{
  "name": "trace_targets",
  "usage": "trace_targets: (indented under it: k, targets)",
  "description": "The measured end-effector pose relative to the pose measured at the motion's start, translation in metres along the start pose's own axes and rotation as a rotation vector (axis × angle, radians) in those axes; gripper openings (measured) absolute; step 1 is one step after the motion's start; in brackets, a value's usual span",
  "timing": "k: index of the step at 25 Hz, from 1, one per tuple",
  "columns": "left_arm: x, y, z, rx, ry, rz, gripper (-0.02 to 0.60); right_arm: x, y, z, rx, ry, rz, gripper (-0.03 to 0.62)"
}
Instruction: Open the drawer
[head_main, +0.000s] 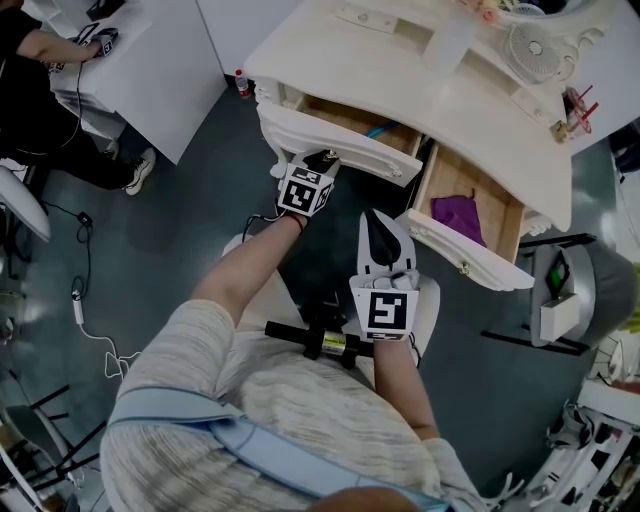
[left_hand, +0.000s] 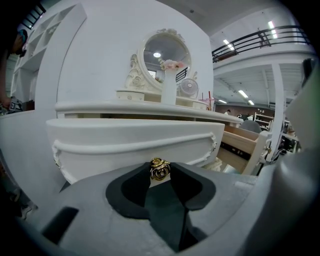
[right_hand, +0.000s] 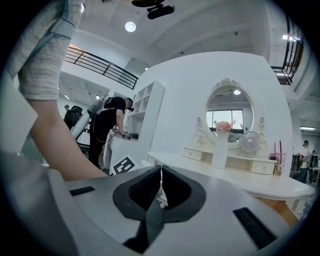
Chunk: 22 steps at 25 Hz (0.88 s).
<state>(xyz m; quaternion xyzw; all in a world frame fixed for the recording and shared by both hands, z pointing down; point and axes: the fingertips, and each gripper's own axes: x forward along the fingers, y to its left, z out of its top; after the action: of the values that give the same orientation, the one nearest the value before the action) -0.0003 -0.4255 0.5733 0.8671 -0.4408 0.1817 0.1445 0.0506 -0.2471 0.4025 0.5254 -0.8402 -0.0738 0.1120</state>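
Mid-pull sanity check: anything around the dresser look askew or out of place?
Nothing spilled or damaged. The only oddity: the right drawer also stands pulled out, with a purple cloth bunched loosely inside. The left hand-held gripper grips the gold knob of the left drawer.

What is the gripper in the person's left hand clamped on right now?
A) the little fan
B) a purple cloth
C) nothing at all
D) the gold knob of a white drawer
D: the left gripper view shows the left gripper with its jaws pinching the gold knob on the white drawer front.
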Motion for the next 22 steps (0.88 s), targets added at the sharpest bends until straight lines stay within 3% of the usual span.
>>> trace_targets:
  k: [22]
  targets:
    - [-0.069,-0.023,-0.038,-0.021,-0.008,-0.019,0.133,0.0,-0.003,-0.004,-0.006,0.016,-0.033,0.011]
